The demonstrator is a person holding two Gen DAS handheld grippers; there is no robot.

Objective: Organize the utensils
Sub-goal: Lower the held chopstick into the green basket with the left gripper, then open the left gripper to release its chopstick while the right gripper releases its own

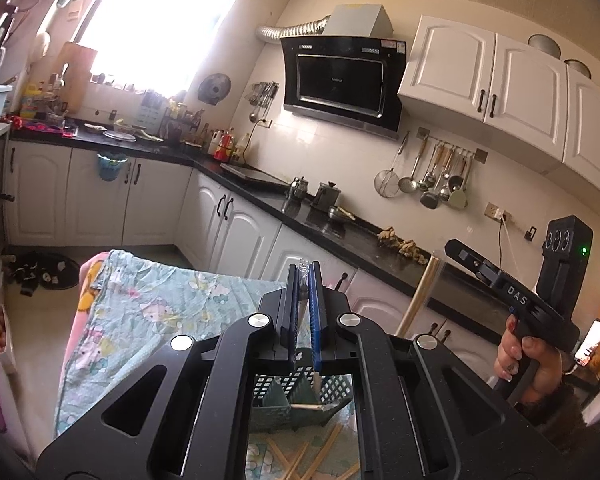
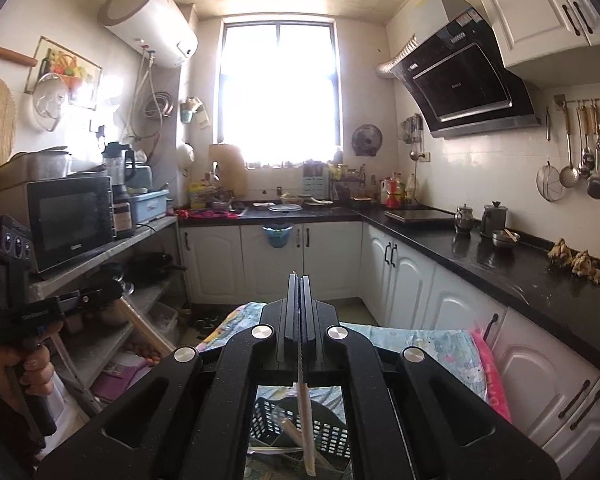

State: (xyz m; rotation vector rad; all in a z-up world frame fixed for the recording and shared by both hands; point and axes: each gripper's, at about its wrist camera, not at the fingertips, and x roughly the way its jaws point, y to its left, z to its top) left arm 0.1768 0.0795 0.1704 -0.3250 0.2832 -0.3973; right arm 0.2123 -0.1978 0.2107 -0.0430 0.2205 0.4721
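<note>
Now both claws hang over the cloth (image 1: 148,304), open floor upper left; left claw (image 1: 303,280) clamps a utensil (image 1: 302,280), right claw (image 2: 299,296) clamps a knife (image 2: 305,408), basket (image 2: 324,432) bottom centre

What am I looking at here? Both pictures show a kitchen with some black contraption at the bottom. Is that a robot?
No robot: a person holds a black pistol-grip tool in each hand, each ending in two fingers, with a wide-angle camera looking along them. One picture comes from the left gripper, the other from the right gripper. Each view also catches the other tool in the person's hand. Below lies a pastel cartoon-print cloth with a dark green slotted plastic basket and loose wooden chopsticks on it. The left gripper is clamped on a clear-ended slim utensil, the right on a pale wooden-handled serrated knife.
</note>
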